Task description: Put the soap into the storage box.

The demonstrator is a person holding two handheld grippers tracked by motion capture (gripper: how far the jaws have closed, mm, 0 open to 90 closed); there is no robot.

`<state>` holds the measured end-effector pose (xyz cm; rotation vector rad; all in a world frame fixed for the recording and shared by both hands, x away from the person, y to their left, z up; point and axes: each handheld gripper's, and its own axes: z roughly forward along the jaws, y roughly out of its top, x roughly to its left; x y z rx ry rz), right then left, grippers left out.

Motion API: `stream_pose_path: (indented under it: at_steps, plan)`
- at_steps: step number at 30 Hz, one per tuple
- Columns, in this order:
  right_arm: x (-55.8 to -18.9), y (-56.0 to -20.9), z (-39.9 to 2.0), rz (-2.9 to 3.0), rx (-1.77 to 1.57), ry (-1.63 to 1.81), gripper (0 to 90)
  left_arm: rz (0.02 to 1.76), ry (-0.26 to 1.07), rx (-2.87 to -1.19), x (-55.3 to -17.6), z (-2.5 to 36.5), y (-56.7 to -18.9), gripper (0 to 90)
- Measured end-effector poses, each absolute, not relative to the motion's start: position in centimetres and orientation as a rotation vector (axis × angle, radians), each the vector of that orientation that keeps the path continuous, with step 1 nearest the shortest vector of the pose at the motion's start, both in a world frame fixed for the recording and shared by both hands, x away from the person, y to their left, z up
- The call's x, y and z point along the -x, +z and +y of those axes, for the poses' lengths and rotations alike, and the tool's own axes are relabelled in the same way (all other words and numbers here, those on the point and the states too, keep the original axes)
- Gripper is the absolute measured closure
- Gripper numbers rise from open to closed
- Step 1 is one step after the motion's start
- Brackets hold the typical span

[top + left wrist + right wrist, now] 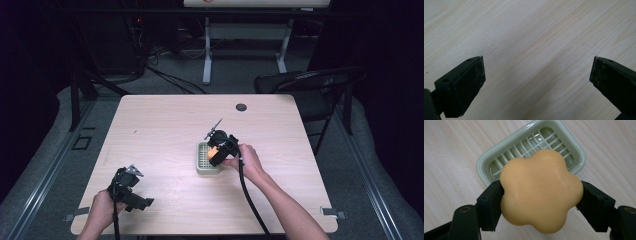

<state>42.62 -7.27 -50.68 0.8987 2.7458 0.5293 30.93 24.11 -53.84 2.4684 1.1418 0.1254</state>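
An orange flower-shaped soap (541, 190) is clamped between the jaws of my right gripper (539, 202), held just above a pale green soap dish (499, 163) with a slotted grid floor. In the high view the right gripper (216, 153) hovers over the soap dish (202, 167) near the table's middle, with the soap (214, 154) showing as an orange spot. My left gripper (129, 187) rests near the front left of the table; its jaws (536, 82) stand wide apart over bare wood, holding nothing.
The light wood table (165, 125) has a round cable grommet (241, 107) near its far edge. A black folding chair (310, 82) stands past the far right corner. A white-legged desk (245, 35) is further back.
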Motion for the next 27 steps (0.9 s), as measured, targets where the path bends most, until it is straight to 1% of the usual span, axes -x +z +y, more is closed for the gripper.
stream_pose_path:
  at_steps: [27]
  plan:
    - [-44.1,-52.7,-5.2,2.741,-0.947,0.527,26.4,1.139,0.126,-2.47,-30.9,24.2,-53.8,0.3]
